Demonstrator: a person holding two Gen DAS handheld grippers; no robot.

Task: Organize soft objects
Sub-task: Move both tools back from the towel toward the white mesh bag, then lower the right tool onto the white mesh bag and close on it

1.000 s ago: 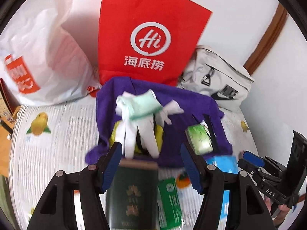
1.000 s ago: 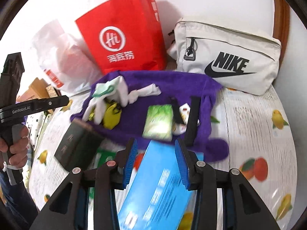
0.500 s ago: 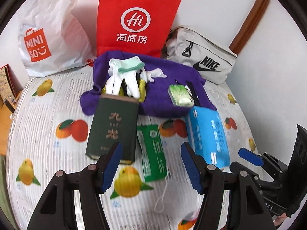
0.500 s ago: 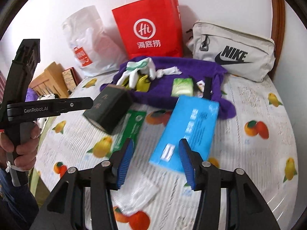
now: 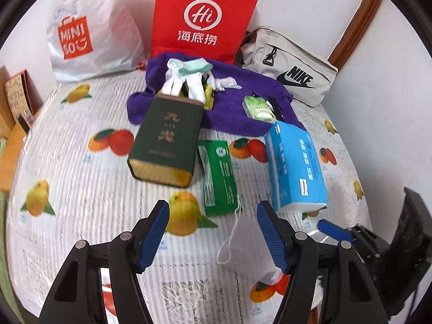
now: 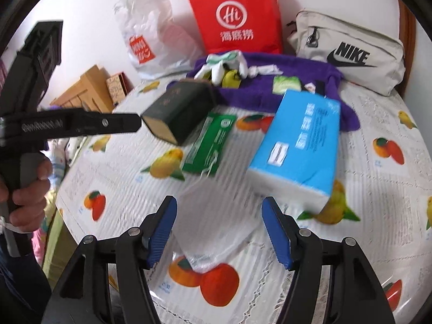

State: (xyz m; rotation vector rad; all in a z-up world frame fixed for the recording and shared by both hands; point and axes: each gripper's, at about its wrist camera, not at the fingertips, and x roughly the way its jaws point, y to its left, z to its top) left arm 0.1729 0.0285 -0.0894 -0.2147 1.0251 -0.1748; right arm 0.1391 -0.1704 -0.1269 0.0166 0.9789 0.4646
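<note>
My left gripper (image 5: pixel 213 232) and right gripper (image 6: pixel 218 228) both hang wide apart, holding nothing, over the white fruit-print tablecloth (image 5: pixel 81 194). The purple fuzzy towel (image 5: pixel 237 113) lies at the back, by the red paper bag (image 5: pixel 202 19) against the white wall (image 6: pixel 89 5).

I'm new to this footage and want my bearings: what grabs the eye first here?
The tall red paper bag with a white Hi logo stands against the back wall, with a rumpled purple towel lying in front of it. Nearer, a bright blue tissue pack and a dark green box lie on the fruit-print tablecloth.
</note>
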